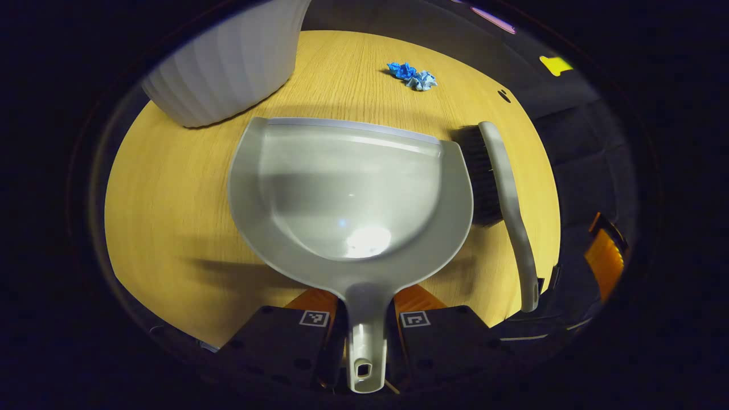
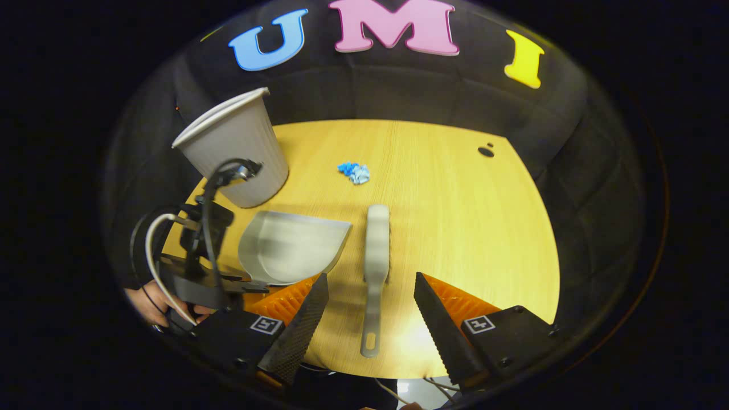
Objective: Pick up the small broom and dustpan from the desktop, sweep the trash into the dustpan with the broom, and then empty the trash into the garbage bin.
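- Left tool (image 1: 364,336) sits right on the dustpan's handle (image 1: 364,341), its fingers close on either side of the stem; they look clamped on it, though the contact itself is hard to see.
- The dustpan (image 1: 347,193) lies flat on the tabletop (image 1: 171,216), mouth facing away toward the trash.
- Right tool (image 2: 370,319) hangs wide open, holding nothing, with the broom's handle (image 2: 371,319) lying between its spread fingers.
- The broom (image 2: 377,250) rests just beside the dustpan's right edge, bristles toward the pan.
- The trash (image 2: 354,172), a small blue crumpled clump, sits farther out on the tabletop, well apart from both implements.
- The garbage bin (image 2: 239,154), pale and ribbed, stands at the far left, close behind the pan.
- Judgement for this pick-up: lower the right tool squarely over the handle, close mid-handle rather than at the tip, so the broom won't pivot when it sweeps.
- Keep the pan's lip down on the wood when moving in.
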`<state>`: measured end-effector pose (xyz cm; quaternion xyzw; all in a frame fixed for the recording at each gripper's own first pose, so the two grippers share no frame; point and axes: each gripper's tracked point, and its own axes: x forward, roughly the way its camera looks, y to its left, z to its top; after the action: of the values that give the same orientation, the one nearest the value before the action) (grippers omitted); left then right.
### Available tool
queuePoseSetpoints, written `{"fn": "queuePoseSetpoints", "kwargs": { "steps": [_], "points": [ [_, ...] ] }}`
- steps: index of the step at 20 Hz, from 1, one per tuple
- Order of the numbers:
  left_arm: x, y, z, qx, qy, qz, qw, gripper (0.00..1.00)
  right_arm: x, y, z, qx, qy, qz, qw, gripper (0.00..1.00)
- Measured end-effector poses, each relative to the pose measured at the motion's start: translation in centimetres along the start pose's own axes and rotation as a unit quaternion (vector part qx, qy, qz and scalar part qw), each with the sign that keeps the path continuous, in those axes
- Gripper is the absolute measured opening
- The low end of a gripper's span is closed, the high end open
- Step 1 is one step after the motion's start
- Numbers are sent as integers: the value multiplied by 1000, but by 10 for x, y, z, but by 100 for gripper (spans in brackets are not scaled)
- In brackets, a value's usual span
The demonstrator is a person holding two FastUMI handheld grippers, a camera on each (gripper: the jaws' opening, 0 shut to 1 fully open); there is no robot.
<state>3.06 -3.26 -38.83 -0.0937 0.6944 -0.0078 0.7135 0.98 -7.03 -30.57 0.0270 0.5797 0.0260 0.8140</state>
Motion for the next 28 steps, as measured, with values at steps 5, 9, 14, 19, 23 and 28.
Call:
{"fn": "queuePoseSetpoints", "kwargs": {
  "steps": [5,9,14,19,23,28],
  "points": [
    [1,1,-3,6,-3,-21,1000,29,45,-15,-30,-22,132,-5,991,100],
    [0,4,-6,15,-3,-26,1000,29,76,-14,-40,-17,180,-10,983,100],
    [0,5,-8,10,2,-31,999,29,98,-18,-46,-19,218,-17,976,61],
    [-1,4,-9,-3,2,-30,1000,29,107,-20,-47,-24,233,-7,972,52],
    [-1,4,-9,-8,6,-24,1000,29,104,-19,-39,-14,245,17,969,29],
    [-2,9,-12,17,25,-4,1000,29,114,-43,-7,-65,233,10,970,29]
  ]
}}
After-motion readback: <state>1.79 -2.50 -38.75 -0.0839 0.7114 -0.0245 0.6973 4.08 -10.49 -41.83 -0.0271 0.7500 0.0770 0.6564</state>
